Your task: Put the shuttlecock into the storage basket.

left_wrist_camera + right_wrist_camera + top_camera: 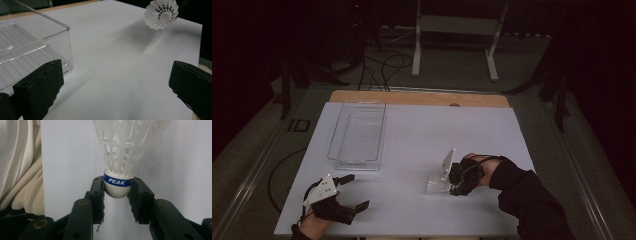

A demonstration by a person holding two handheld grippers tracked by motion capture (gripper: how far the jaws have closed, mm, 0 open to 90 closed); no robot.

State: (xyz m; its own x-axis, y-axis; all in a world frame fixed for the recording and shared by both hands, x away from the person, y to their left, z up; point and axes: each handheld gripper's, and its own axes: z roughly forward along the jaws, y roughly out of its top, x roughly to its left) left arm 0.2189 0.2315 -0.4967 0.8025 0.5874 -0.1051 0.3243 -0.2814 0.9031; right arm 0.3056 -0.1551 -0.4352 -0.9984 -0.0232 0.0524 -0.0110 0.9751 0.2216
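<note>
From above, your right gripper [458, 179] pinches the shuttlecock [439, 181] right of the bin [357, 132], your left gripper [348, 192] gapes empty below the bin, left gripper view, shuttlecock [161, 13] far from bin [32, 47], right gripper view, jaws clamp the shuttlecock's [120, 157] cork

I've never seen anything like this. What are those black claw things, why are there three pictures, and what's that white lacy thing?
No robot here: a person holds a two-jawed tool in each hand. The high view looks down on the white table. The other two pictures come from small cameras riding on each tool, looking along its black jaws. The right tool is shut on the rounded base of a white shuttlecock, the one with a blue band reading PEAK. The left tool is open, holding nothing, near the table's front edge. Its camera sees the same shuttlecock farther off. A clear plastic box lies on the table, just beyond the left tool.
</note>
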